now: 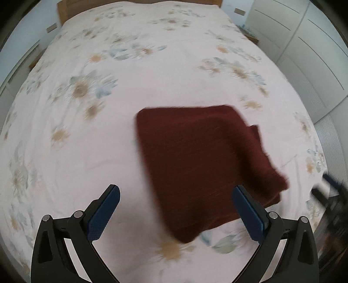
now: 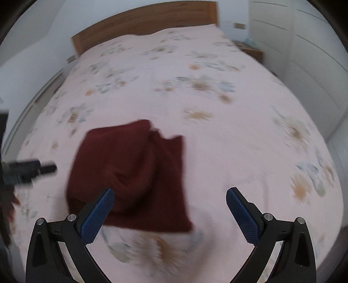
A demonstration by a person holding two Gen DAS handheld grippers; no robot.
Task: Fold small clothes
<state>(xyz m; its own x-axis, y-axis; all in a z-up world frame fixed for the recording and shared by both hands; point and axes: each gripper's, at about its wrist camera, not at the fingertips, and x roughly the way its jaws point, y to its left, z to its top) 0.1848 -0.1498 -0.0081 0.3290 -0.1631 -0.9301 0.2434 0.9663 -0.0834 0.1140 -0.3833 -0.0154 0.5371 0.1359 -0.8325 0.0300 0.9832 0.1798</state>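
Dark red cloth (image 1: pixel 202 165) folded into rough rectangle, flat on floral bedspread (image 1: pixel 130 130), edges uneven.

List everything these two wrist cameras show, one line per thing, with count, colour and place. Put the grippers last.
folded garment: one, dark red, lying on the bedspread, held by neither gripper
bedspread: one, pale pink with faded flowers, covering the bed
headboard: one, brown wood, far end of the bed
wardrobe doors: white, right of the bed
left gripper: one, black with blue pads, open, above the garment's near left edge
right gripper: one, black with blue pads, open, above the garment's near right edge
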